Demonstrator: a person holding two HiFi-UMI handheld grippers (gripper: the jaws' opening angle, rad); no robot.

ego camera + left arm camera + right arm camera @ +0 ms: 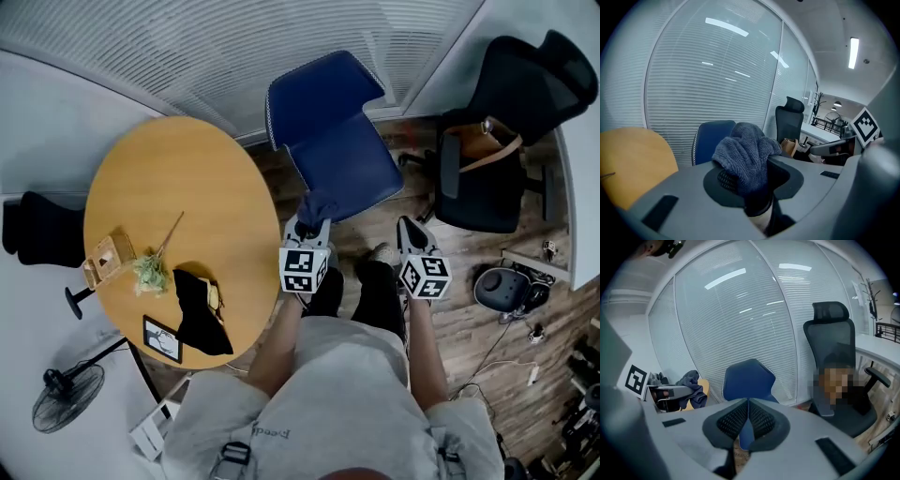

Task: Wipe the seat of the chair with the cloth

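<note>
Cloth point(747, 150), a soft blue-grey towel, sits bunched in my left gripper point(307, 225), jaws clamped on its lower fold, at centre frame just short of the blue chair seat point(352, 169). I expect it to be light and limp and to drag easily. My right gripper point(747, 420) is closed on nothing. The round table point(169, 187) crowds the left, and a black office chair point(487, 178) stands upper right.

The chair point(342, 155) can be reached from above and from its front edge. A table point(178, 169) stands just beside the chair's left. An office chair point(487, 202) stands to its right, across a strip of floor point(412, 202). Blinds point(234, 47) close off the space behind it.
</note>
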